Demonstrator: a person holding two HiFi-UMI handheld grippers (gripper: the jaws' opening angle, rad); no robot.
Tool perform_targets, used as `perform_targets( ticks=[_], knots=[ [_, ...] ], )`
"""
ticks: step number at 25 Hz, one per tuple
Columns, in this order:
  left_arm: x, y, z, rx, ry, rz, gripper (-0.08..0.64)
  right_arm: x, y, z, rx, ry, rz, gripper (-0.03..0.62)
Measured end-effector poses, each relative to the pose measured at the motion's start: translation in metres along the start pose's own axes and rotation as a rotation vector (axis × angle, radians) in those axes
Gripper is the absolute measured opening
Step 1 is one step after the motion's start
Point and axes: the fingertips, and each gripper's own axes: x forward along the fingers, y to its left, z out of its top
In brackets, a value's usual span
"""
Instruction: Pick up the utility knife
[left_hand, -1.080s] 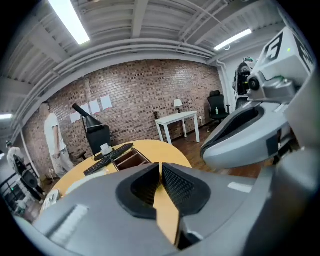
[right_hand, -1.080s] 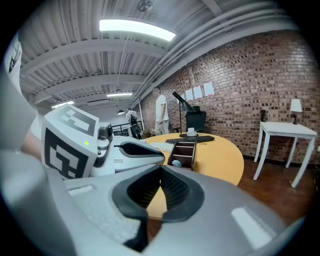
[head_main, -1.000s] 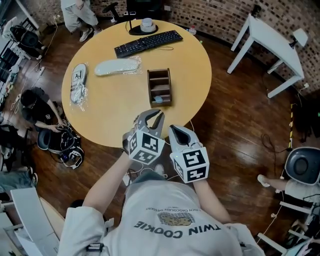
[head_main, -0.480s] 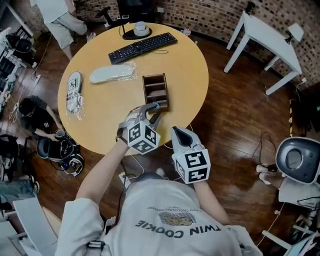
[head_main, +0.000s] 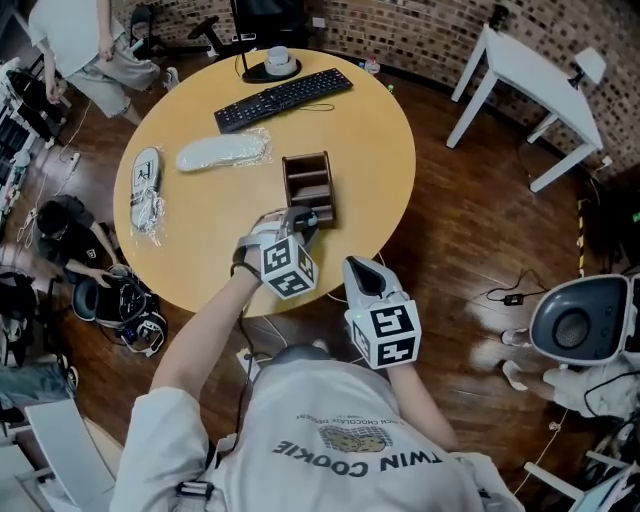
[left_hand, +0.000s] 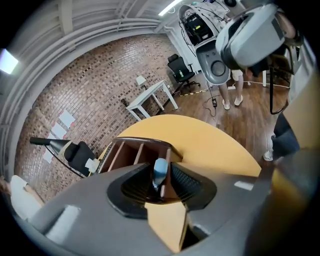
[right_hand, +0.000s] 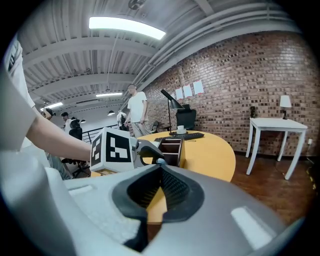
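A utility knife with a light blue end (left_hand: 160, 168) stands in the near compartment of a brown wooden organizer (head_main: 306, 170) on the round yellow table (head_main: 370, 140). My left gripper (head_main: 299, 216) reaches down onto the organizer's near end. Its jaws are opening, and the knife's blue end stands between them without the pads pressing on it. In the right gripper view the knife tip (right_hand: 160, 161) shows beside the left gripper's marker cube. My right gripper (head_main: 361, 271) hovers off the table's near edge with its jaws together and nothing in them.
On the table's far half lie a black keyboard (head_main: 283, 98), a plastic-wrapped white item (head_main: 222, 152) and another wrapped pack (head_main: 146, 180). A cup on a black base (head_main: 270, 62) sits at the far edge. A white side table (head_main: 530, 70) stands right; people (head_main: 65, 225) are at left.
My left gripper went forward and down to the organizer's near end, rolled, and its jaws spread around the knife. The right gripper stayed near the table edge.
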Motion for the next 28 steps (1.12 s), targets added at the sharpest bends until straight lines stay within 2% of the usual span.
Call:
perform_targets(
  ticks=[3,8,18,24,28],
  knots=[
    [0.003,0.0,-0.001,0.046,0.011,0.004,0.078,-0.002,-0.001,0.001,0.006,-0.002,-0.002,0.0],
    [0.005,-0.002,0.001,0.089,0.011,0.008,0.072,-0.007,-0.007,-0.004,0.019,-0.002,-0.017,0.0],
    [-0.01,0.002,0.007,0.051,-0.005,0.029,0.072,-0.018,0.001,-0.006,0.014,-0.003,-0.007,0.0],
    [-0.031,0.011,0.02,0.039,-0.043,0.079,0.071,-0.026,0.008,-0.007,0.011,0.002,0.012,0.0],
    [-0.048,0.011,0.027,0.004,-0.059,0.112,0.071,-0.035,0.013,-0.008,0.003,-0.005,0.027,0.0]
  ],
)
